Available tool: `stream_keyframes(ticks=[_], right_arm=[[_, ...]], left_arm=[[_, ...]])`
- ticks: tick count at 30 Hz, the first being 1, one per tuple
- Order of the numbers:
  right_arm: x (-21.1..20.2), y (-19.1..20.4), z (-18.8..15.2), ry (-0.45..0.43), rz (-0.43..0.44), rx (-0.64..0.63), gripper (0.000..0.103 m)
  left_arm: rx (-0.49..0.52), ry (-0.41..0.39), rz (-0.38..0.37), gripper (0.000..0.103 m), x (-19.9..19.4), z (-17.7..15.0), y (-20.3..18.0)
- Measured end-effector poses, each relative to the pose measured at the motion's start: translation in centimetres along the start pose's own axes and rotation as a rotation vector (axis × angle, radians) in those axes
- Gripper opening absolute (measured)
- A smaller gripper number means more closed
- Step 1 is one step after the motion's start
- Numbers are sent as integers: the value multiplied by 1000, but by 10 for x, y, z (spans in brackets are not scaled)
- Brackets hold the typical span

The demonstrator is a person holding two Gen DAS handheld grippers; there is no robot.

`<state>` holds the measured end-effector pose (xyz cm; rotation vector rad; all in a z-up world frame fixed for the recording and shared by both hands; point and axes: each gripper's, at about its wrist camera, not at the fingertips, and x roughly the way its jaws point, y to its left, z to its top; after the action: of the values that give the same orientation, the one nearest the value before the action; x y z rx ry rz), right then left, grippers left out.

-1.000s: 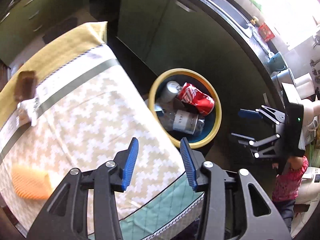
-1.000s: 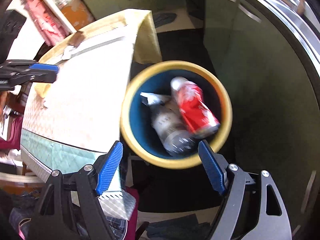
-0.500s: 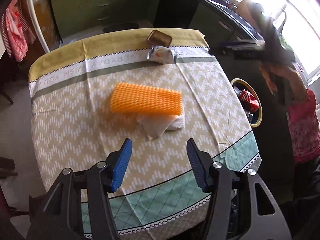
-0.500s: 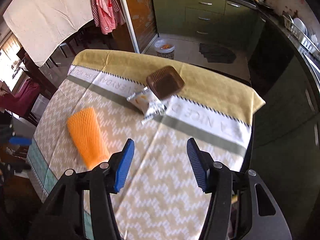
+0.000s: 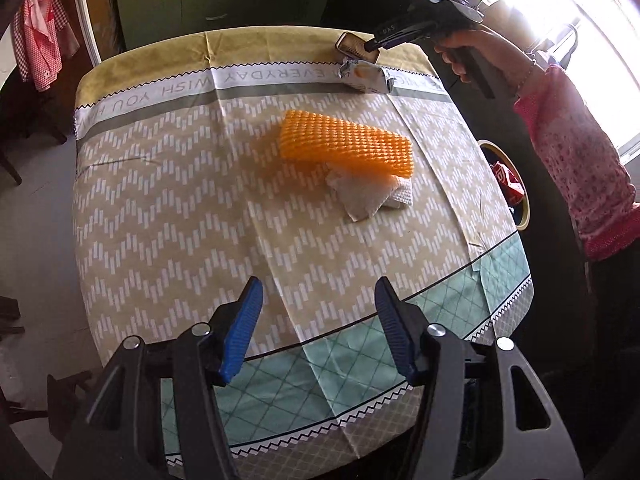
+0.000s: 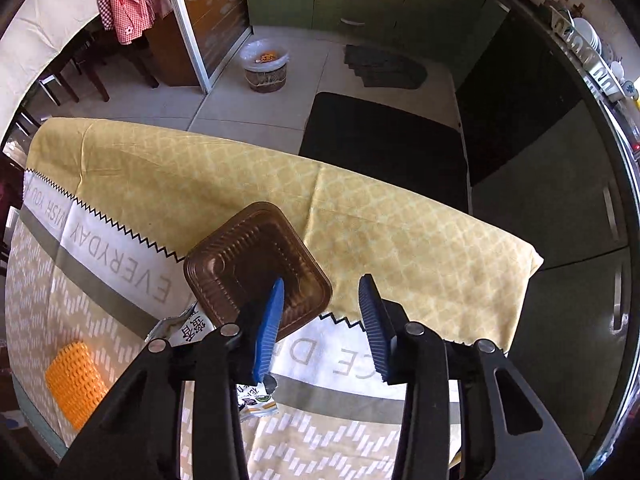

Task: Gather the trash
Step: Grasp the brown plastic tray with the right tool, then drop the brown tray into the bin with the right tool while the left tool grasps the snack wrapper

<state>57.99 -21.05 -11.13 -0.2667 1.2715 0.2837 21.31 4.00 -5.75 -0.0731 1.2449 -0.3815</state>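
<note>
Grippers are both standing with jaws apart, nothing between them. Right gripper (image 6: 322, 312) is now hanging low over the far end of the tablecloth (image 6: 400, 232) — half a second ago it was higher and farther back, with the brown plastic tray (image 6: 256, 264) well ahead of its fingers. That tray is now sitting just ahead and left of the fingertips, the left blue pad (image 6: 270, 320) overlapping the tray's near corner; contact cannot be told. Silver snack wrapper (image 6: 188, 330) is lying just beside the tray, partly hidden behind the left finger. Orange foam net (image 6: 74, 384) is lying far to the lower left.

Left gripper (image 5: 318, 326) is hovering over the near, green-checked end of the cloth, its view nearly matching the previous frame, slightly closer. Ahead of it the net (image 5: 346, 146) is resting on a crumpled white tissue (image 5: 370, 196); both are unmoved. Beyond them — the wrapper (image 5: 366, 76) and tray (image 5: 352, 46), with the right hand (image 5: 466, 50) now reaching in over them. Yellow-rimmed bin (image 5: 524, 208), holding a red can (image 5: 508, 184), is sitting off the table's right edge.
</note>
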Motion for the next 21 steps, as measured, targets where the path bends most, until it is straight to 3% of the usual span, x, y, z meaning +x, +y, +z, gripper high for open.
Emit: stream_keyframes(ticks=[4,8,11,15,21], right_arm=[[10,-2,3,24,21,3,26],[19,-5,8,39,34,15,26],[26,-9,7,56,47,35,12],[25,-11,1,39,67,58,10],[-9,-38,-23,-12,95,107,8]], left_arm=[[8,2,-4,56,1,1,-2],[13,6,0,56,1,1,-5],[16,11,3,56,2,2,-9],[27,17,13,57,4,4,-16],[65,7,26,57,4,23,-35]])
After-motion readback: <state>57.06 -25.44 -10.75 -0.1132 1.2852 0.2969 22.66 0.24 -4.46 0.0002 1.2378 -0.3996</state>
